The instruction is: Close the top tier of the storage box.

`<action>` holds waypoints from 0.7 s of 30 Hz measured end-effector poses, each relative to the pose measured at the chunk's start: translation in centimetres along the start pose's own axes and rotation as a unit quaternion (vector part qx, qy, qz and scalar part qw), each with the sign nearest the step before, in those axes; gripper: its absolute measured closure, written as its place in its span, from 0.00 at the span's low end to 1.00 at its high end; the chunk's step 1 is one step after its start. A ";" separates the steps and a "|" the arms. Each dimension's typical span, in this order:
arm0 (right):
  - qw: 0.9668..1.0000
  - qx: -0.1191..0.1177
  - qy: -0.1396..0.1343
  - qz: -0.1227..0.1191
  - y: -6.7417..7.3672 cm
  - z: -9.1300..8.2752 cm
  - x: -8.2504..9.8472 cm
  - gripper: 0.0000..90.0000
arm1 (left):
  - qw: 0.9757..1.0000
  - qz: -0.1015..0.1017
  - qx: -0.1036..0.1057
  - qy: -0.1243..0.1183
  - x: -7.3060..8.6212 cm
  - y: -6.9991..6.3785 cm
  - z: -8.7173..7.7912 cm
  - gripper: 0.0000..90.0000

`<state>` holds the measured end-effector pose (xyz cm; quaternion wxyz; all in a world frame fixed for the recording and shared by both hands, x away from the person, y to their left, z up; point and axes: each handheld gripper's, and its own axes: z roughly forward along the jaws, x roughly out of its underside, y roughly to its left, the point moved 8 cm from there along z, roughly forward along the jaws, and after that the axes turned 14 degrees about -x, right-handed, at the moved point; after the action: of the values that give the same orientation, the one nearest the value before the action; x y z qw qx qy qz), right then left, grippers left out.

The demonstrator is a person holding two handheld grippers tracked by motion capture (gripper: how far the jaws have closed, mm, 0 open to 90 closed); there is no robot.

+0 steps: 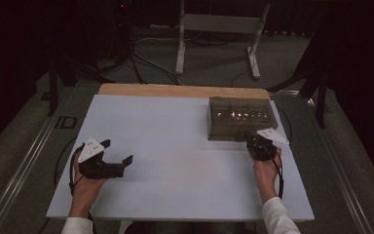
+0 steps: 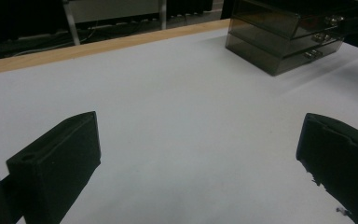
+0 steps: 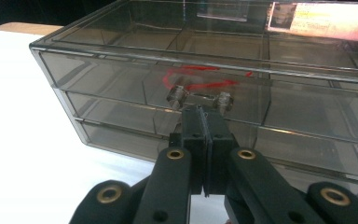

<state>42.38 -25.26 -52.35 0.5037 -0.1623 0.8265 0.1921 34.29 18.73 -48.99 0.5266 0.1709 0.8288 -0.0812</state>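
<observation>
"ID" on floor strip (image 1: 65, 122) left of table, sticker on drawer box (image 3: 324, 19) unreadable

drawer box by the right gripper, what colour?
Smoky grey, see-through plastic drawer box; the right gripper view shows it best.

A dim lab: floor cables (image 1: 141, 63), a metal stand (image 1: 219, 29), a white table (image 1: 175, 161).

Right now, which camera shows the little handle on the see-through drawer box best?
The right gripper view: the handle sits close up, just past the shut right gripper. The left gripper view shows handles far off, small, on the drawer box. From the high view the handle is too small to tell.
</observation>
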 end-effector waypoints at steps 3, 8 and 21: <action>1.000 0.000 -0.001 0.004 -0.1 0.2 0.0 1.00 | 1.000 -0.001 -0.001 0.000 0.0 0.1 0.0 0.01; 1.000 0.002 0.003 0.008 -0.2 0.6 0.2 1.00 | 1.000 -0.002 -0.003 -0.001 0.1 0.2 -0.1 0.01; 1.000 0.004 0.004 0.016 -0.3 1.2 0.0 1.00 | 1.000 -0.003 -0.008 -0.002 0.0 0.6 -0.4 0.01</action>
<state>43.43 -24.95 -52.87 0.4979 -0.1482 0.8316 0.1965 34.19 19.37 -48.85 0.5295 0.1638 0.8288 -0.0768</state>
